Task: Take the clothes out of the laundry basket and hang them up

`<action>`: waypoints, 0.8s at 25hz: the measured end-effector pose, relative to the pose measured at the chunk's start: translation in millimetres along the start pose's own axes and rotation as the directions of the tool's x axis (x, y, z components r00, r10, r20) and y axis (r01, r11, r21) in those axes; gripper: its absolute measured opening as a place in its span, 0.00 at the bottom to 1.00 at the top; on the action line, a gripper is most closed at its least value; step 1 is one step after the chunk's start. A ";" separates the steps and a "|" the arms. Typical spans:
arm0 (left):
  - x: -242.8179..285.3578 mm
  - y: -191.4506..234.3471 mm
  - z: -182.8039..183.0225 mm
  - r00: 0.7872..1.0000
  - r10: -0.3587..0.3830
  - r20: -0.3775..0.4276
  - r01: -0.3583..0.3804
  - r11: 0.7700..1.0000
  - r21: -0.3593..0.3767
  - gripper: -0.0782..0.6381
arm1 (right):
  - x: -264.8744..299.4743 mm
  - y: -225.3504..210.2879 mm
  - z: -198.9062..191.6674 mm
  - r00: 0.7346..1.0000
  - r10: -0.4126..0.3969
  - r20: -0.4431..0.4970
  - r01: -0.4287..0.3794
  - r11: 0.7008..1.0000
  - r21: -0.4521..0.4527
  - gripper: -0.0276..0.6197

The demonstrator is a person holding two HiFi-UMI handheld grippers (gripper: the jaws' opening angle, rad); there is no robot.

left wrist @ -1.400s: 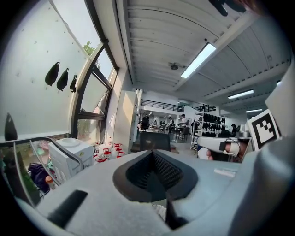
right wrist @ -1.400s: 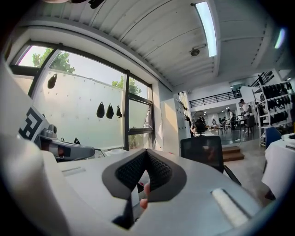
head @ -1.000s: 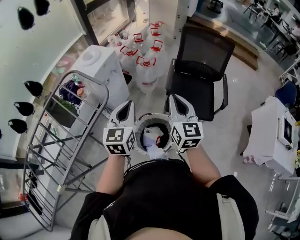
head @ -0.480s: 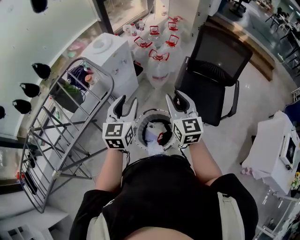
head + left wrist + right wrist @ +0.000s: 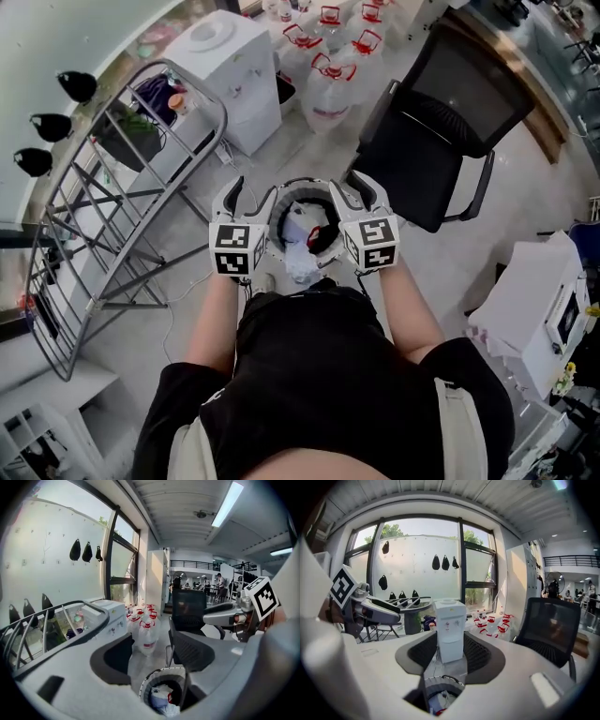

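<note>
Clothes (image 5: 302, 246) (a pale crumpled heap with a red and dark piece at its right side) are being seen from above inside a round laundry basket (image 5: 277, 201). The basket is standing on the pale floor directly in front of a person in a black shirt, and it is being flanked by two hand-held grippers.

The left gripper (image 5: 249, 195) is being held just beside the basket's left rim, and the right gripper (image 5: 352, 189) just beside its right rim. Both are being pointed forward, away from the body.

The jaws of the left gripper are being opened and are standing wide apart, with nothing being pinched between them. In the left gripper view, only the basket and its clothes are being framed in the gap, lower down. The jaws of the right gripper are also being opened, and nothing is being gripped by them. In the right gripper view, the same basket is being shown below and beyond their gap. The clothes are lying clear of both grippers.

A grey metal drying rack (image 5: 122, 216) is being shown at the left of the basket. A white water dispenser (image 5: 234, 66) is standing beyond the rack (at the top of the head view). Beside it, large water bottles (image 5: 328, 84) with red caps are being kept on the floor. A black office chair (image 5: 441, 141) is standing ahead and to the right of the basket.
</note>
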State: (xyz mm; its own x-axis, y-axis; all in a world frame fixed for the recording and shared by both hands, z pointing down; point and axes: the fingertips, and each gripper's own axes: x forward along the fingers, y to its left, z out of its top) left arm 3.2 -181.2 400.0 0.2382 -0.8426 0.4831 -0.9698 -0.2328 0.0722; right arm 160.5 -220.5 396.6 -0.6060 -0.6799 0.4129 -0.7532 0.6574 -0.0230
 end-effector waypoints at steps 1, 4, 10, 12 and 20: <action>3.0 2.0 -9.0 1.000 0.008 -0.019 -0.008 1.000 -0.003 0.49 | 5.2 -0.1 -10.0 1.000 0.012 -0.026 -0.012 1.000 0.000 0.32; 10.5 5.7 -39.8 0.997 0.024 -0.080 -0.026 0.999 -0.026 0.49 | 19.5 2.4 -46.8 0.992 0.051 -0.119 -0.052 0.999 -0.002 0.32; 20.4 4.2 -110.7 0.978 0.041 -0.202 -0.063 0.993 -0.104 0.49 | 40.3 10.4 -129.5 0.947 0.119 -0.297 -0.139 0.989 -0.047 0.32; 24.7 4.2 -134.6 0.970 0.044 -0.237 -0.076 0.989 -0.130 0.49 | 49.6 13.6 -156.7 0.927 0.141 -0.346 -0.171 0.984 -0.057 0.32; 43.7 8.8 -237.6 0.935 0.049 -0.351 -0.119 0.976 -0.181 0.49 | 98.3 28.4 -277.5 0.816 0.208 -0.539 -0.293 0.953 -0.076 0.32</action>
State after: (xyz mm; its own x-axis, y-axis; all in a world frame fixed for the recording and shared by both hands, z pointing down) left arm -7.1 -104.6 629.1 0.1570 -0.6286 0.7617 -0.9846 -0.0392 0.1705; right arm 150.5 -178.5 689.2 -0.5134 -0.2434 0.8229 -0.5207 0.8506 -0.0733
